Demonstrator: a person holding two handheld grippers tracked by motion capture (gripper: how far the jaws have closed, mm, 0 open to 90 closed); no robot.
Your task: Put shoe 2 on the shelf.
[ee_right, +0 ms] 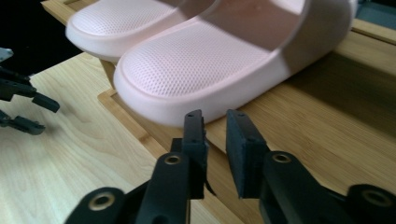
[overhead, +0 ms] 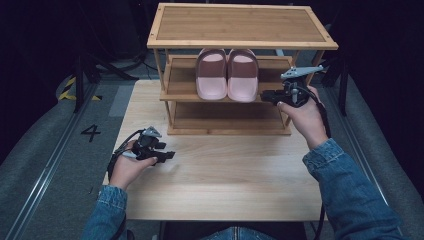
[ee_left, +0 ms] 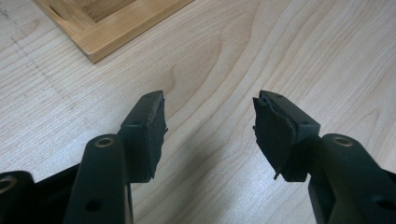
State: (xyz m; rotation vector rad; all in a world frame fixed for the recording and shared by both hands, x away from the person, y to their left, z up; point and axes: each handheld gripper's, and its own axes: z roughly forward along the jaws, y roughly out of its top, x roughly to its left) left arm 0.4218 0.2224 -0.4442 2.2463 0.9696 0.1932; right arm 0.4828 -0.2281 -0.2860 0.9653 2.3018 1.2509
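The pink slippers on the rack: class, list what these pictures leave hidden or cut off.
- Pink slippers: in the high view the rack's top shelf covers their far ends.
- Nearer slipper: in the right gripper view the frame's top edge cuts off its strap.
- Rack's bottom shelf: mostly shadowed under the middle shelf.

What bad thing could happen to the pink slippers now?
The right gripper sits just off the toe of the nearer slipper, jaws a little apart with nothing between them. A bump could push it into the other slipper or off the middle shelf. That toe juts slightly past the shelf's front edge, so a nudge might tip it onto the table. The thick toe may not fit such narrow jaws.
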